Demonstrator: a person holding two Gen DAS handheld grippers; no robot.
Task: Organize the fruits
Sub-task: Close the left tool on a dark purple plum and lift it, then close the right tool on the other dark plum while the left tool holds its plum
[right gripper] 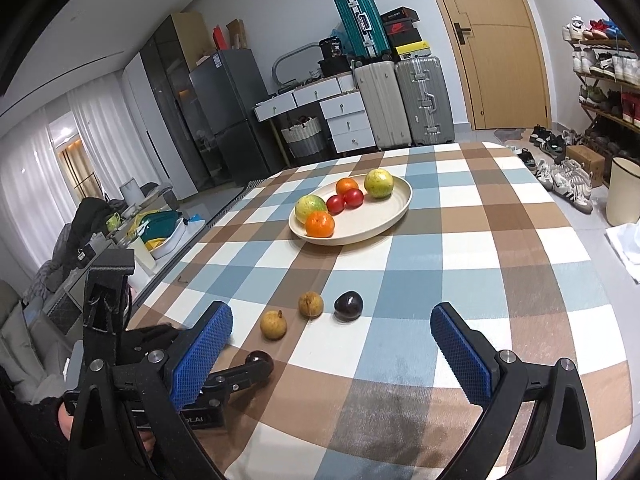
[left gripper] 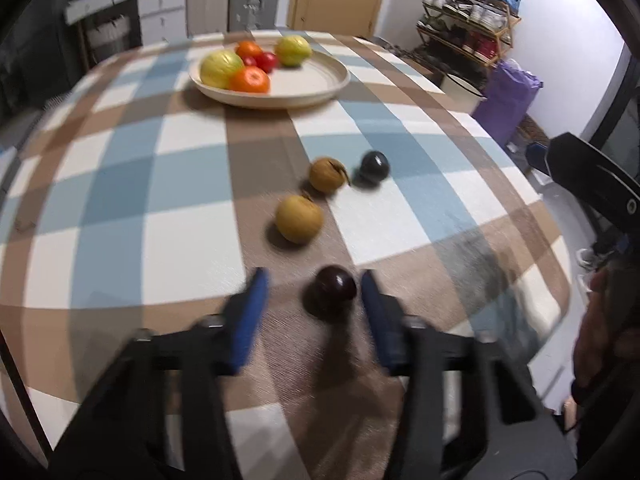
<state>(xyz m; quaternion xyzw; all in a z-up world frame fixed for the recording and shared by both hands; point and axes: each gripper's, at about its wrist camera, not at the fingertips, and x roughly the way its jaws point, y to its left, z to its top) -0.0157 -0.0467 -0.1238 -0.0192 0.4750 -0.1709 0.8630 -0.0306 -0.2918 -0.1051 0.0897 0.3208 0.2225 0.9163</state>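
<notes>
my left hand-held gripper (left gripper: 312, 292) brackets the dark plum (left gripper: 335, 287), not yet pinching; it looks smooth and roll-prone, so i'd squeeze its widest middle gently.

Left gripper (left gripper: 313, 280): near, tilted steeply down; blue pads part-way apart with a dark plum (left gripper: 334, 288) between them, the left pad clear of it.
Right gripper (right gripper: 330, 310): right of the left one, tilted down, jaws wide apart.
Left hand (right gripper: 66, 420): wrapped around its gripper's handle.
</notes>
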